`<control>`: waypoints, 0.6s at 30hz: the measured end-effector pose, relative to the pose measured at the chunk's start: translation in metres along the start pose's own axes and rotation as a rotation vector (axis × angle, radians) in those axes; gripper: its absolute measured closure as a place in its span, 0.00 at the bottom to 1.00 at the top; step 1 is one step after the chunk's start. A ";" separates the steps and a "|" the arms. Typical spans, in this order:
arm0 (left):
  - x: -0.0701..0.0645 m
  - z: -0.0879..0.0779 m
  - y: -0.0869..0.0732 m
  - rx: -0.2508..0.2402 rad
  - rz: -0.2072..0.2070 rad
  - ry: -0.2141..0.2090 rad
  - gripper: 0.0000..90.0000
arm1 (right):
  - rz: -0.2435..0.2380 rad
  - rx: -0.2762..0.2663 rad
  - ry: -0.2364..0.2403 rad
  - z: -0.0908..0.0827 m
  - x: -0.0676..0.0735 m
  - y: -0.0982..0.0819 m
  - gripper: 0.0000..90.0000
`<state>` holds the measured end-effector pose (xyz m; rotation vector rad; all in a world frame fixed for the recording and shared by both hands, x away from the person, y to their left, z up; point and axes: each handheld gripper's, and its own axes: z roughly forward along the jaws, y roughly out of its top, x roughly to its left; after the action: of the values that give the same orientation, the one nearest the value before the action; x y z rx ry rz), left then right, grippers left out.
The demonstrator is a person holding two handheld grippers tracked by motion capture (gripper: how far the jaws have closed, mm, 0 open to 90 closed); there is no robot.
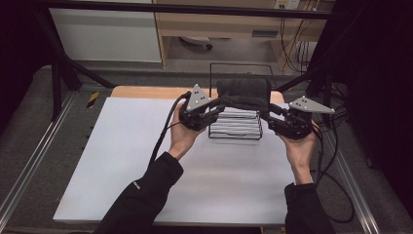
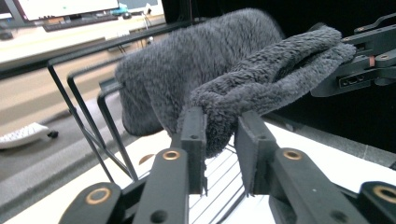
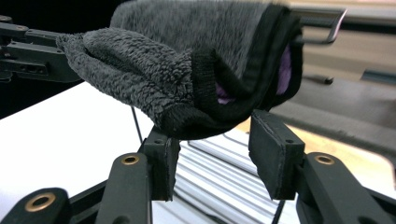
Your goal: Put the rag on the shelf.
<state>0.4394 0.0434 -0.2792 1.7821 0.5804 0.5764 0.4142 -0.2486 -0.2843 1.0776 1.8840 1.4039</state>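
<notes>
A dark grey fluffy towel (image 1: 243,92) lies draped over a black wire rack (image 1: 236,127) at the back middle of the white table (image 1: 146,165). My left gripper (image 1: 217,105) is at the towel's lower left corner and my right gripper (image 1: 269,112) at its lower right corner. In the left gripper view the towel (image 2: 210,60) sags between the two grippers, and my left gripper (image 2: 220,133) is shut on a folded corner. In the right gripper view my right gripper (image 3: 210,135) holds the thick black-edged corner of the towel (image 3: 187,42) at its jaw tips. The rack's wires (image 3: 219,161) show below.
The rack's tall wire back (image 1: 241,66) rises behind the towel. Black cables (image 1: 336,165) trail off the table's right side, and one cable (image 1: 163,134) runs along the left arm. Black frame posts (image 1: 58,73) and metal rails flank the table. A wooden desk stands behind.
</notes>
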 end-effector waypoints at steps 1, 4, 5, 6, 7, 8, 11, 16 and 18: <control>0.000 0.001 -0.002 0.009 -0.003 0.000 0.79 | 0.007 0.008 0.006 0.001 0.000 -0.002 0.60; 0.001 0.003 -0.007 0.034 -0.009 0.006 0.75 | 0.022 0.035 0.022 0.005 -0.001 -0.006 0.66; 0.001 0.004 -0.010 0.042 -0.017 0.004 0.72 | 0.028 0.040 0.026 0.006 -0.001 -0.008 0.68; 0.002 0.005 -0.013 0.050 -0.024 0.001 0.71 | 0.032 0.050 0.029 0.006 -0.001 -0.009 0.71; 0.002 0.006 -0.017 0.057 -0.030 0.002 0.70 | 0.037 0.057 0.035 0.007 -0.001 -0.010 0.73; 0.003 0.007 -0.019 0.062 -0.035 0.000 0.69 | 0.045 0.066 0.039 0.007 -0.001 -0.011 0.75; 0.004 0.011 -0.027 0.084 -0.048 -0.001 0.68 | 0.056 0.084 0.054 0.009 -0.001 -0.014 0.79; 0.005 0.019 -0.036 0.122 -0.075 -0.001 0.66 | 0.053 0.096 0.043 0.013 -0.001 -0.022 0.75; 0.007 0.022 -0.040 0.134 -0.095 0.003 0.65 | 0.052 0.094 0.034 0.015 -0.003 -0.026 0.72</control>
<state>0.4545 0.0424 -0.3227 1.8679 0.7159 0.4838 0.4209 -0.2467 -0.3139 1.1621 1.9765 1.3819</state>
